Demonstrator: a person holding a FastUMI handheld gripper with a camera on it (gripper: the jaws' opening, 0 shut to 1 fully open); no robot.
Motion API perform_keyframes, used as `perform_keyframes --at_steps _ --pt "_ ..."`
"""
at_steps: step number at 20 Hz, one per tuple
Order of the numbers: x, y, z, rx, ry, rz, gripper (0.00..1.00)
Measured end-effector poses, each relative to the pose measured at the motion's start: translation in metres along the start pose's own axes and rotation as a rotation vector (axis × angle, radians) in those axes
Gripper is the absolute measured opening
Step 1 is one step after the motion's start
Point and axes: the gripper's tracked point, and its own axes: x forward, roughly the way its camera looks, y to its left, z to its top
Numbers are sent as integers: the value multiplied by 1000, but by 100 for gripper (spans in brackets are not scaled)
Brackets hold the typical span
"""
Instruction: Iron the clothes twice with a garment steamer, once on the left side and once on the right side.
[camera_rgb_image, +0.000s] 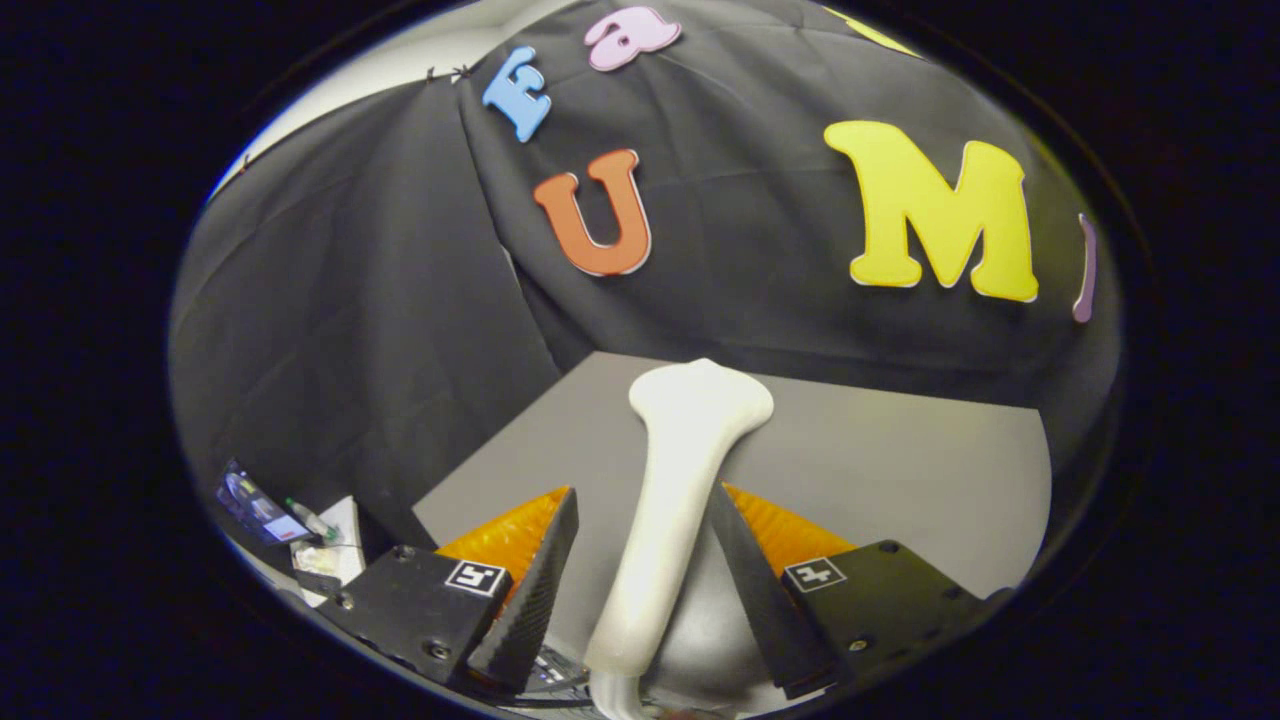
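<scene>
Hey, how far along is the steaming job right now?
Done: the garment steamer is picked up, standing between the gripper's fingers, which appear to press on its handle. In hand: it is held up over the grey table, head toward the booth wall. Left: no clothing is in sight, so both passes look undone.

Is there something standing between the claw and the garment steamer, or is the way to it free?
Nothing visible stands between them. The white garment steamer already sits between the two fingers of the claw, its head reaching beyond them over the grey table. Whether both fingers press on it cannot be told.
</scene>
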Motion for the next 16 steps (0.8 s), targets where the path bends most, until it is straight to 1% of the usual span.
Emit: perform_keyframes --at_steps 3,5,7,9,11,13,16 --pt "16 -6 -7 23 60 -35 86" --pt "23 -2 -11 49 91 -24 79" --pt "27 -8 -8 49 88 -50 71" --pt "27 -8 -5 63 80 -73 60" --pt "31 -7 -5 90 77 -107 52" --pt "31 -6 -3 126 75 -119 48" --pt "31 -3 -4 118 58 -122 43"
